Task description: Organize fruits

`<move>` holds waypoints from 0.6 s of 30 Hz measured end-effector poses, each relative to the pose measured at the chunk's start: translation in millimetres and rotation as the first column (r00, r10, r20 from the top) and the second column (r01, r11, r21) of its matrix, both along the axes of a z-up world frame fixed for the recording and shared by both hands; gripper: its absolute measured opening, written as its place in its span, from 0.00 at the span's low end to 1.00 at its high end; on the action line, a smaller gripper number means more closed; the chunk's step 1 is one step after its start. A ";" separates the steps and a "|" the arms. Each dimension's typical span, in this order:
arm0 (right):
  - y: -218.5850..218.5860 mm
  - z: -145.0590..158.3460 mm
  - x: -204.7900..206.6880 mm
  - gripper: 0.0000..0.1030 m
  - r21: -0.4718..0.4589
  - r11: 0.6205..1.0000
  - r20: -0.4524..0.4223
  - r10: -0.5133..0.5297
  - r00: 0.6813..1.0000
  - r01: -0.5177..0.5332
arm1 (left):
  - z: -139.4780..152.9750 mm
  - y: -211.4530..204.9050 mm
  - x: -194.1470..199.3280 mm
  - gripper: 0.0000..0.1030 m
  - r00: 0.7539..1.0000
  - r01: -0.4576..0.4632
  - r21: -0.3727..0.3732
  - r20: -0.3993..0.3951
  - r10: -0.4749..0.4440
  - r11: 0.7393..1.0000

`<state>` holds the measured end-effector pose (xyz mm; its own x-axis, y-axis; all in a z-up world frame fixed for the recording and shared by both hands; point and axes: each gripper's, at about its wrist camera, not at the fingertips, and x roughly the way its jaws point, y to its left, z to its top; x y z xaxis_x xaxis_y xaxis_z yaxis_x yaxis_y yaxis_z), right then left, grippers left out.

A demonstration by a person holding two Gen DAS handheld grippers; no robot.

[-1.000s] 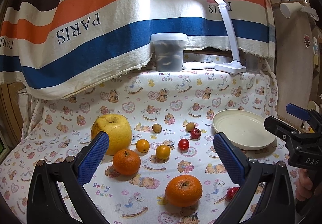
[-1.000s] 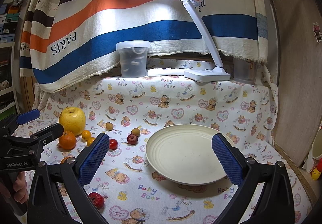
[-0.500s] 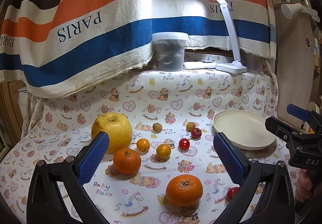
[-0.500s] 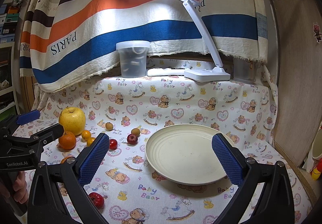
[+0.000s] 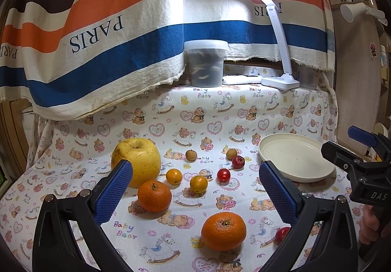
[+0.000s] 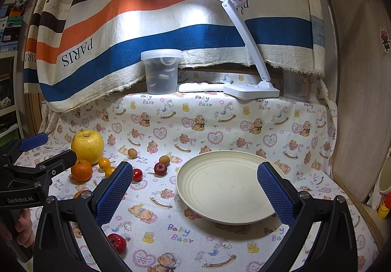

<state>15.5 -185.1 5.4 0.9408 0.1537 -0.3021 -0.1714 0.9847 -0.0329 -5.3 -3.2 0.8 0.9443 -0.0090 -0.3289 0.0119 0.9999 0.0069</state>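
Left gripper (image 5: 195, 189) spread wide, nothing between the blue ribbed pads; hovers over the fruit cluster. Right gripper (image 6: 195, 193) also spread wide and empty, framing the plate (image 6: 195, 189).

Tabletop (image 5: 171, 125) covered in soft printed cloth, bears and hearts pattern, lies flat with slight wrinkles at the left edge.

Fruits, all loose on the cloth, none on the plate:
- big yellow apple (image 5: 136, 161), matte skin, dimpled top, back left
- two mandarins: one (image 5: 154, 195) just in front of the apple, one (image 5: 223, 230) nearer, between the left pads
- two small orange round fruits (image 5: 174, 176) (image 5: 198, 183), glossy
- cherry tomato (image 5: 223, 175), smooth red
- dark red knobby fruit (image 5: 238, 162) just beside a brown round one (image 5: 231, 153); another brown one (image 5: 190, 155) apart, further left
- red rough-skinned fruit (image 6: 116, 243) near the front edge, by the right gripper's left finger

Plate: cream, round, shallow, concentric ridges, empty, right of the fruit. Open cloth between plate and cluster.

Back ledge: lidded translucent tub (image 6: 161, 71) with pale curled pieces inside, white desk lamp (image 6: 251, 90), striped drape (image 5: 122, 27) behind.
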 end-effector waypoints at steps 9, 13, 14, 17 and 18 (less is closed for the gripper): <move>0.1 -0.3 0.1 0.99 0.000 1.000 0.001 -0.002 1.000 0.002 | -0.2 0.0 -0.2 1.00 1.000 0.001 -0.001 0.000 -0.001 1.000; 0.7 -0.3 0.8 0.99 -0.005 1.000 -0.006 0.001 1.000 -0.001 | 1.0 0.3 -2.1 1.00 1.000 0.001 0.007 0.025 -0.002 1.000; 0.7 -0.3 0.5 0.99 -0.007 1.000 -0.007 0.001 1.000 -0.001 | 1.4 0.5 -3.3 1.00 0.999 -0.002 0.008 0.034 0.001 1.000; -0.6 -0.4 -1.1 0.99 0.006 1.000 0.010 -0.006 1.000 0.006 | 2.0 1.8 -3.3 1.00 0.999 -0.002 0.006 0.039 0.002 1.000; -1.0 -0.3 -1.8 0.99 0.007 1.000 0.015 -0.009 1.000 0.009 | 2.1 2.4 -3.3 1.00 0.999 -0.007 0.006 0.039 0.006 1.000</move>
